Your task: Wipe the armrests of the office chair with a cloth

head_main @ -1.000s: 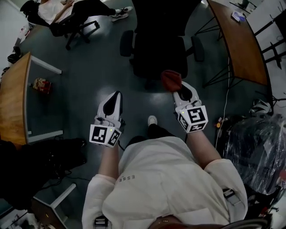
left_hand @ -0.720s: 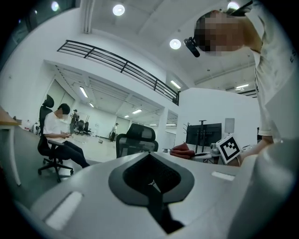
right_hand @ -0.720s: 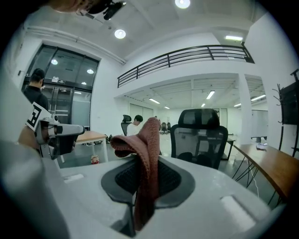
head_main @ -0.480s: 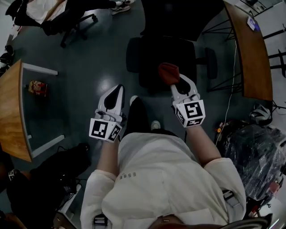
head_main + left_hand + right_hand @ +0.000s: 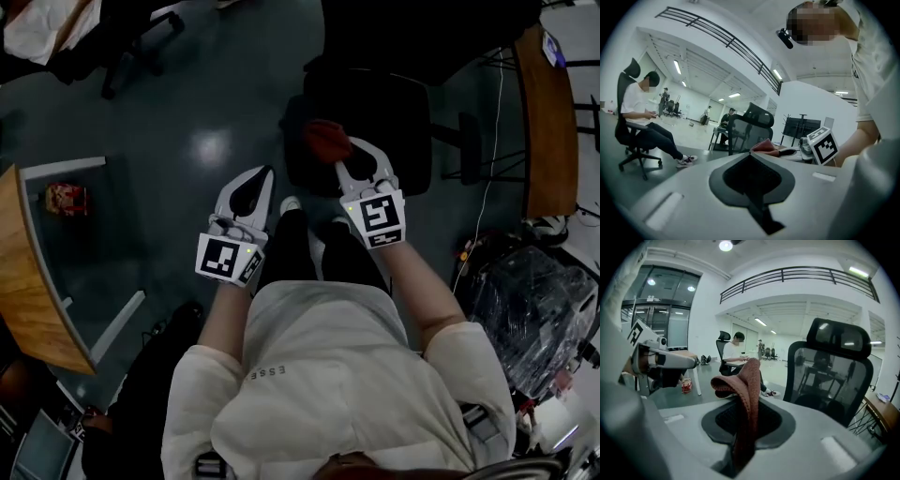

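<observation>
The reddish-brown cloth point(image 5: 743, 394) is pinched in your right gripper point(image 5: 349, 155), whose jaws are closed on it, with a loose fold flopping over the tips. Just ahead of that gripper stands the office chair point(image 5: 375, 103). Its nearer armrest point(image 5: 293, 124) seems to lie close by the cloth, while the far armrest point(image 5: 469, 148) is well off to the gripper's right. Your left gripper point(image 5: 262, 178) hangs beside it, jaws together and empty. Lay the fold flat on the pad and press lightly, so cloth rather than jaw tips drags along it. The chair may swivel.

"ESSE" on the pale shirt point(image 5: 328, 375)
</observation>
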A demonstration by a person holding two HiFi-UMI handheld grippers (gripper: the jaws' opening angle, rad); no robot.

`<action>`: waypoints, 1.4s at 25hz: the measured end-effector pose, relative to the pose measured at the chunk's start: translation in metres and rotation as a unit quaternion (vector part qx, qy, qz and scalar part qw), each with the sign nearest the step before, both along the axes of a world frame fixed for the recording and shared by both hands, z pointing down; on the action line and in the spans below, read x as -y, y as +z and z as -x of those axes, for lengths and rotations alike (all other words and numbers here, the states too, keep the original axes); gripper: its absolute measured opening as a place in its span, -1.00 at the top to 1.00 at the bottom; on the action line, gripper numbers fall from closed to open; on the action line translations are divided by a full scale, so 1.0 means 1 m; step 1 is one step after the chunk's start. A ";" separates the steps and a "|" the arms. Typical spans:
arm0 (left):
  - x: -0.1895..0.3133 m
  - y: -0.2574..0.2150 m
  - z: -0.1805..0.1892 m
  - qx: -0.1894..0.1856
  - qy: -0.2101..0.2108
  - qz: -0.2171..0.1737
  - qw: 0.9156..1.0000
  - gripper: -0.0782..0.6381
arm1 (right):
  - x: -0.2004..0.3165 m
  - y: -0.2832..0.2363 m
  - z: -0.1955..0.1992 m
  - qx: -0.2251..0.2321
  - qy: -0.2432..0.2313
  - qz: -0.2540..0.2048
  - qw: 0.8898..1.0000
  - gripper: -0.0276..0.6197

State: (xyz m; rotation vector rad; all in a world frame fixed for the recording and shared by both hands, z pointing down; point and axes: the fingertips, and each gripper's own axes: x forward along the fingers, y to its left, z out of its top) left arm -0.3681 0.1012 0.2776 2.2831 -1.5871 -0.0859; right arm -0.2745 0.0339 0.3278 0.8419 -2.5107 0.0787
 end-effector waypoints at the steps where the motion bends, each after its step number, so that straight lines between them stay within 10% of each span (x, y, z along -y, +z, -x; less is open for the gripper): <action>1: 0.005 0.011 0.004 -0.003 0.000 0.009 1.000 0.73 | 0.008 0.012 0.008 -0.011 -0.002 0.002 1.000 0.77; 13: 0.019 0.166 -0.001 -0.017 0.014 0.119 0.993 0.73 | 0.112 0.144 0.062 -0.160 -0.054 -0.032 0.985 0.77; 23: -0.014 0.220 -0.031 -0.075 0.031 0.202 0.976 0.73 | 0.103 0.155 0.077 -0.153 -0.063 0.011 0.986 0.77; 35: -0.015 0.228 -0.036 -0.070 0.027 0.210 0.975 0.76 | 0.034 0.155 0.059 -0.112 -0.077 0.100 0.986 0.77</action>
